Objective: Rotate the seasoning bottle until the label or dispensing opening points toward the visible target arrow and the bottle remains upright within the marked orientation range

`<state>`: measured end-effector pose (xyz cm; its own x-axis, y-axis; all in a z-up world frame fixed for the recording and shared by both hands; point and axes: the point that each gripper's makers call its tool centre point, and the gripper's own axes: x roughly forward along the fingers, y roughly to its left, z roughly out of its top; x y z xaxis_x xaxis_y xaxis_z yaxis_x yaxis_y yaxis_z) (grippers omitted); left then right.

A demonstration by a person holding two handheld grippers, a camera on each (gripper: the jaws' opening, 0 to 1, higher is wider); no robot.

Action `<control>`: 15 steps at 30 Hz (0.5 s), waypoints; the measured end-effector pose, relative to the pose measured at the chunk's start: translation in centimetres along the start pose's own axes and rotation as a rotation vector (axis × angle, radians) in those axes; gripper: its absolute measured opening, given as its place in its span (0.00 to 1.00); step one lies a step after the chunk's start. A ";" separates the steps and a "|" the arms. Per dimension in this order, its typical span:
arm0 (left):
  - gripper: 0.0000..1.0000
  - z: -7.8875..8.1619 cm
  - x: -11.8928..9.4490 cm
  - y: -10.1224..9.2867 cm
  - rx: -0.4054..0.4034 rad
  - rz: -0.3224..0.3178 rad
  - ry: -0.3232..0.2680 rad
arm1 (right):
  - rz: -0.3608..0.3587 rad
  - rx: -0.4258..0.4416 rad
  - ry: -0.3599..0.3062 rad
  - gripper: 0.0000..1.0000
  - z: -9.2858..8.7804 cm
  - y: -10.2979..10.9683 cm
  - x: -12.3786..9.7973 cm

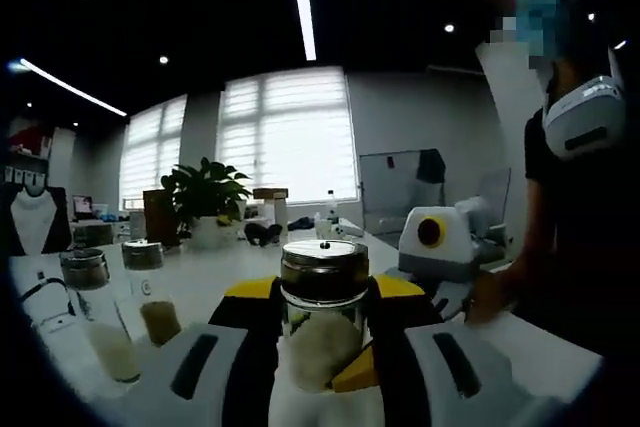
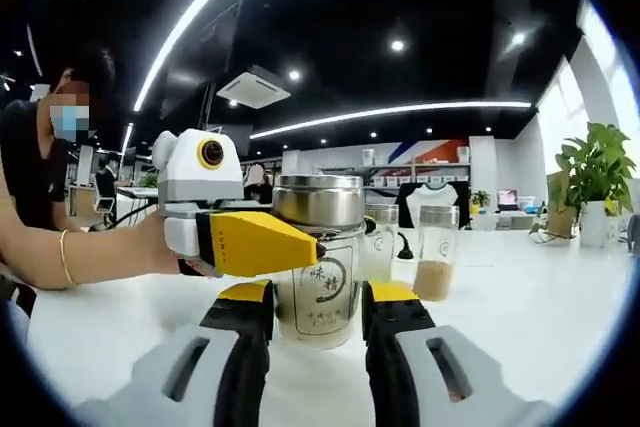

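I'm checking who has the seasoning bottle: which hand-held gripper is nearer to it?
Left. The seasoning bottle sits deep between the left hand-held gripper's jaws; the right hand-held gripper brackets it only at its jaw tips.

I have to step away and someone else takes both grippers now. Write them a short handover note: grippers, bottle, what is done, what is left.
Left gripper: jaws on either side of the seasoning bottle, which stands upright on the white table; whether they clamp it, I cannot tell.
Right gripper: jaws flank the same bottle from the opposite side, label facing this view; grip unclear too.
Two other jars stand beside it, untouched.
Done: bottle upright, both grippers at it.
Left: find the target arrow, which I cannot make out, and turn the label toward it, keeping the bottle upright.
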<state>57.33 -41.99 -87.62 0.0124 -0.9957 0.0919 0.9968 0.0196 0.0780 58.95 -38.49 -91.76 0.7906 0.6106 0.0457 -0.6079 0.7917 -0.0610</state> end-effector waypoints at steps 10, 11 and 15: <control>0.36 -0.2 0.3 -0.3 0.033 -0.011 0.024 | -0.008 -0.018 0.009 0.31 -0.1 0.1 0.0; 0.36 -0.2 0.4 -0.4 0.035 -0.009 0.026 | -0.014 -0.021 0.009 0.31 -0.1 0.0 -0.1; 0.37 -0.4 0.7 -0.1 0.031 0.017 0.057 | -0.052 -0.065 0.037 0.31 -0.4 -0.6 -0.1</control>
<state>57.29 -42.76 -87.94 0.0344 -0.9987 0.0370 0.9934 0.0382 0.1082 59.23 -39.01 -92.10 0.8240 0.5664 0.0138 -0.5606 0.8187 -0.1244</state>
